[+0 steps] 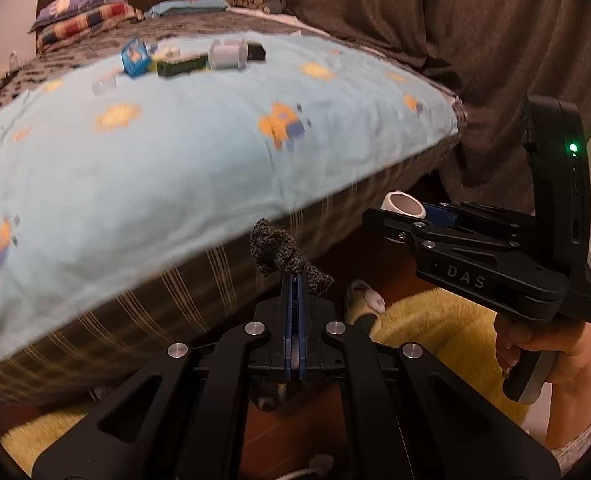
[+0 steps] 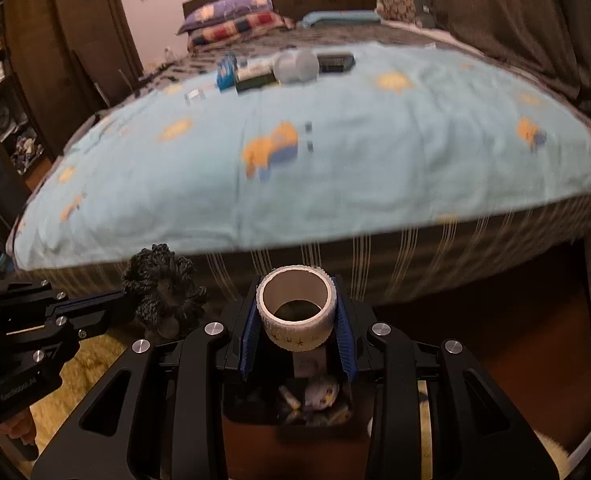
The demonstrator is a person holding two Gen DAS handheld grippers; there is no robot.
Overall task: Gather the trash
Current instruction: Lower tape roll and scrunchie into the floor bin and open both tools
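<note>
Now you are pinching a dark scrunchie (image 1: 287, 254) in the clenched left gripper (image 1: 294, 280), while your right gripper (image 2: 297, 320) is grasping a tape roll (image 2: 296, 306) above the bin (image 2: 287, 404), near the bed (image 2: 315, 152).

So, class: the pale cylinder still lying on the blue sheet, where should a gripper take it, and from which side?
Grip the pale cylinder across its round body, coming from above. It seems to lie on its side on the blue sheet, boxes close at both ends.
</note>
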